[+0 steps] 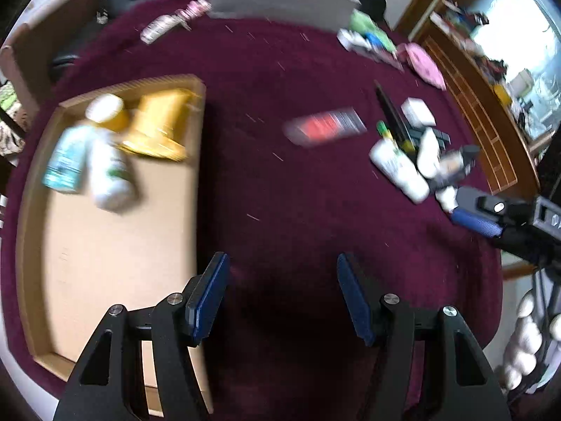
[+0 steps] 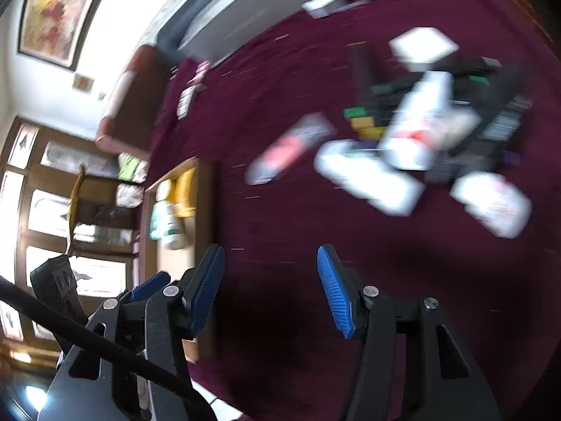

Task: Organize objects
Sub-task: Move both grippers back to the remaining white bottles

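Both grippers, left gripper point(image 1: 282, 293) and right gripper point(image 2: 270, 289), hang over the maroon-covered table point(image 1: 280, 210) with fingers spread and nothing between them, so this reads as a between-picks step: the cardboard tray point(image 1: 26, 245) at left already holds two bottles and a yellow pack, while a pile of items point(image 1: 417, 154) waits at right. Likely next pick is the red-and-black packet point(image 1: 324, 127), lying flat and alone between tray and pile, its long axis running tray-to-pile; frames are blurred, so which end leads is unclear.
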The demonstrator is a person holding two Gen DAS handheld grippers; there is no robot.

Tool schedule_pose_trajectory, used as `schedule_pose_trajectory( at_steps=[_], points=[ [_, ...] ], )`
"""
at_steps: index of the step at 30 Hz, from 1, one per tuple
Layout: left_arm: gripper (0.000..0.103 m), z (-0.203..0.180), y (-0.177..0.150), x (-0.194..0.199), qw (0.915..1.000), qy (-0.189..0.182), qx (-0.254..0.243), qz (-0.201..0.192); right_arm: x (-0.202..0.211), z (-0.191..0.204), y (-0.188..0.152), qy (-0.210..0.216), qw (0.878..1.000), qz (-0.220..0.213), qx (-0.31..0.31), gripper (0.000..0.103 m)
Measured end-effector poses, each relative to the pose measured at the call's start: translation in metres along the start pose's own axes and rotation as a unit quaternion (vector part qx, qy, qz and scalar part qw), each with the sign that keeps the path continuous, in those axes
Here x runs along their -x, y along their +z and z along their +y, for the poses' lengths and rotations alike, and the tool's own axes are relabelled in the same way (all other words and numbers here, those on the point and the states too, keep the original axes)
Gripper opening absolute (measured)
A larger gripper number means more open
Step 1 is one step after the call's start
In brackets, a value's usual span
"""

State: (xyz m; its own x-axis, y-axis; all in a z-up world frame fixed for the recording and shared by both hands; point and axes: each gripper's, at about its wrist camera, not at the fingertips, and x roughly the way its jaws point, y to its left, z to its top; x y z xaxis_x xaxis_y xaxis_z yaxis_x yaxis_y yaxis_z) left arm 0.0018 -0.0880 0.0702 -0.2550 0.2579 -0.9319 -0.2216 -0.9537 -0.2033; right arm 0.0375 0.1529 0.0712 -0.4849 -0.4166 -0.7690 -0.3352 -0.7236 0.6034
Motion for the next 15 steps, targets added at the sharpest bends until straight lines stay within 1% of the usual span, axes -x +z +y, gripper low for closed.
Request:
schedule_pose_trajectory(
  at_steps=[2, 4, 7, 8, 10, 11, 12, 13, 15],
  points=[
    [0.057, -0.017, -0.004, -0.018, 0.9998, 0.005, -0.008, 0.015, 0.014, -0.029, 0.001, -0.011, 1.0, -0.008, -0.019, 0.054],
    [0.057, -0.034, -0.009, -0.034, 0.9993, 0.018, -0.023, 0.024, 0.026, -0.053, 0.004, -0.015, 0.999, -0.015, -0.041, 0.054],
    [0.057, -0.053, -0.014, -0.054, 0.9978, 0.037, -0.04, 0.037, 0.041, -0.075, 0.008, -0.026, 0.998, -0.027, -0.05, 0.054],
    [0.063, -0.058, -0.016, -0.056, 0.9976, 0.044, -0.045, 0.03, 0.044, -0.079, 0.009, -0.029, 0.998, -0.03, -0.05, 0.054],
    [0.066, -0.069, -0.018, -0.06, 0.9959, 0.062, -0.062, 0.02, 0.049, -0.085, 0.012, -0.039, 0.998, -0.035, -0.045, 0.054],
    [0.07, -0.072, -0.02, -0.061, 0.9953, 0.068, -0.066, 0.017, 0.049, -0.087, 0.013, -0.044, 0.998, -0.036, -0.041, 0.054],
    [0.078, -0.074, -0.021, -0.062, 0.9954, 0.068, -0.066, 0.015, 0.049, -0.088, 0.015, -0.051, 0.997, -0.036, -0.035, 0.054],
    [0.082, -0.076, -0.023, -0.064, 0.9957, 0.065, -0.066, 0.011, 0.048, -0.088, 0.017, -0.059, 0.997, -0.037, -0.026, 0.054],
    [0.1, -0.082, -0.026, -0.068, 0.9954, 0.064, -0.071, 0.01, 0.045, -0.087, 0.02, -0.077, 0.996, -0.035, -0.001, 0.054]
  ],
)
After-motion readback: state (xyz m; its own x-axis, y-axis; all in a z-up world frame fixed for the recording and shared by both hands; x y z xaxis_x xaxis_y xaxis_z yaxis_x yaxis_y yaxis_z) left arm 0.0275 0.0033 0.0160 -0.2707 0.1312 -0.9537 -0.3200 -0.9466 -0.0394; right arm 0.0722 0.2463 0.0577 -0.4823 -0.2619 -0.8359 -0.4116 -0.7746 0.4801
